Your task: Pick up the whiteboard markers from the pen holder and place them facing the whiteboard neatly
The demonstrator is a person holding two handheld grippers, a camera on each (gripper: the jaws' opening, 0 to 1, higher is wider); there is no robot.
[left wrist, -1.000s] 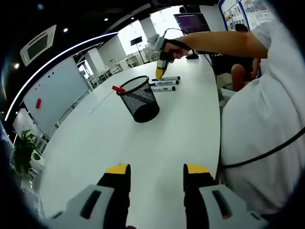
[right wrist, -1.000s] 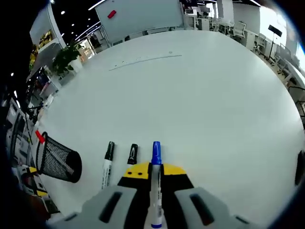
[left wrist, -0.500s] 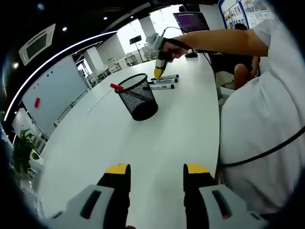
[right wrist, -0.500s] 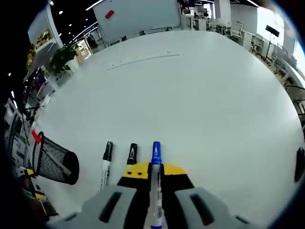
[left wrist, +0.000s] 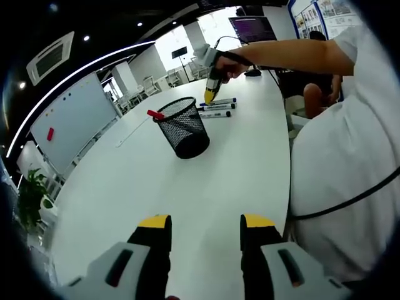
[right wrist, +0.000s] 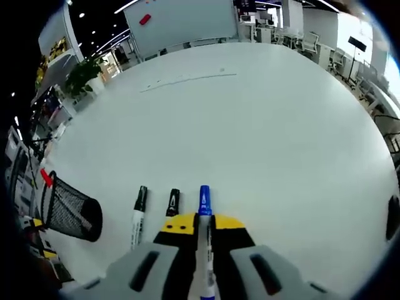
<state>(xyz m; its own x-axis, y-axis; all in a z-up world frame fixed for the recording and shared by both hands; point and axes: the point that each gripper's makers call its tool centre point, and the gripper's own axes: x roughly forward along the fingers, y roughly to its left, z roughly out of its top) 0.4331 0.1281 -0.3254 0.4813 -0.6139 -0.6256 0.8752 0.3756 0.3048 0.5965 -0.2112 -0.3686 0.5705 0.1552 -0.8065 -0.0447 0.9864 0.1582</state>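
In the right gripper view my right gripper (right wrist: 203,220) is shut on a blue-capped marker (right wrist: 204,201), its cap pointing over the white table (right wrist: 269,125) toward the whiteboard (right wrist: 181,17). Two black-capped markers (right wrist: 139,209) (right wrist: 172,203) lie parallel just left of it. The black mesh pen holder (right wrist: 70,214) stands at the left with a red marker (right wrist: 47,178) in it. In the left gripper view my left gripper (left wrist: 205,226) hangs open above the table, nothing between its jaws. Farther off stand the pen holder (left wrist: 182,128), its red marker (left wrist: 155,115) and the right gripper (left wrist: 212,92) over the laid markers (left wrist: 215,107).
A person's arm (left wrist: 287,55) and white shirt (left wrist: 344,169) take up the right of the left gripper view. A ruler-like strip (right wrist: 187,79) lies across the far table. A potted plant (right wrist: 84,76) and chairs (right wrist: 306,40) stand beyond the table edge.
Both views have shifted only slightly. The right gripper still holds the blue-capped marker low beside the two laid markers; the left gripper has not changed.
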